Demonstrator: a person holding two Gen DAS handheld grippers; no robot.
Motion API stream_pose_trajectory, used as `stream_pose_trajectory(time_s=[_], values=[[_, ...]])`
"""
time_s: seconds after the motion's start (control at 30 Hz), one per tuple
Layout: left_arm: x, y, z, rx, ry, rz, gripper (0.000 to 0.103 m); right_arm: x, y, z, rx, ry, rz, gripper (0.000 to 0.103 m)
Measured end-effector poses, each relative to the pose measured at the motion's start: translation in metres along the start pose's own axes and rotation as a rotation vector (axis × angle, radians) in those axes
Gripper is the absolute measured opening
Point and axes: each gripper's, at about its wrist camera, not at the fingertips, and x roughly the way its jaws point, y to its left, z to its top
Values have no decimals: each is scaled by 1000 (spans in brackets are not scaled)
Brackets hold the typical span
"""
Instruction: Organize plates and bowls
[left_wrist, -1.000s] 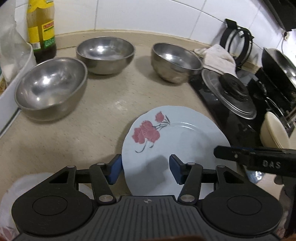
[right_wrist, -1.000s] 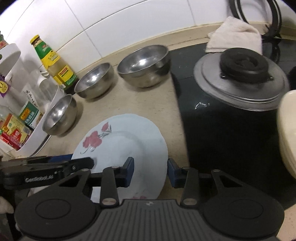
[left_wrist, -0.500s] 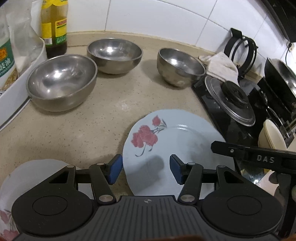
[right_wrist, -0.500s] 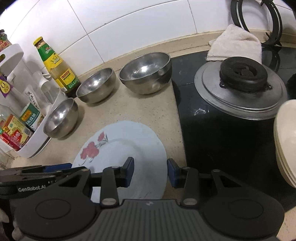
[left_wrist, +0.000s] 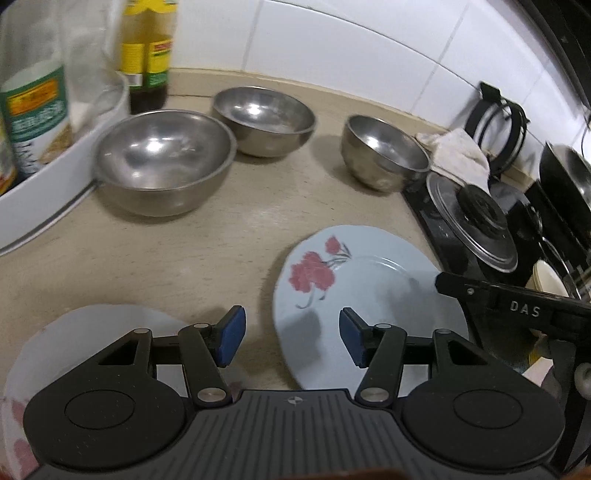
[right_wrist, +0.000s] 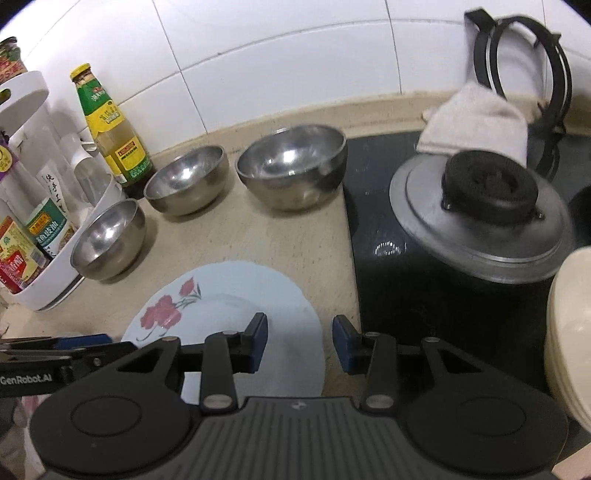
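A second flowered plate (left_wrist: 92, 325) sits at the counter's near left. The left gripper (left_wrist: 288, 339) hovers, jaws apart and empty, over bare counter (left_wrist: 221, 236). The blue flowered plate (left_wrist: 362, 280) lies beside the black stovetop (right_wrist: 406, 295); the right gripper (right_wrist: 299, 343), narrower and empty, straddles its right rim.

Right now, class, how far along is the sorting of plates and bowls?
Nothing looks stacked yet. Three steel bowls sit apart on the counter, and two floral plates lie separately. Both the left gripper and the right gripper are open and empty above the plates. All stacking remains.
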Motion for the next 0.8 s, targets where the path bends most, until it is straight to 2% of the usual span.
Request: stream_pose_trajectory(time_s=[0.07,0.3,0.63,0.8], values=[[-7,5,-2,-22,-18,9,63,-2,3,1,-14,-7,12,39],[-35,22,-10,-109,-77,76,65,-2,30,6,-93,5,134,39],[-79,46,-37,-241,-152,203,65,10,96,4,-278,55,347,39],[-97,58,-54,-317,-175,263,65,18,121,1,-349,89,419,39]])
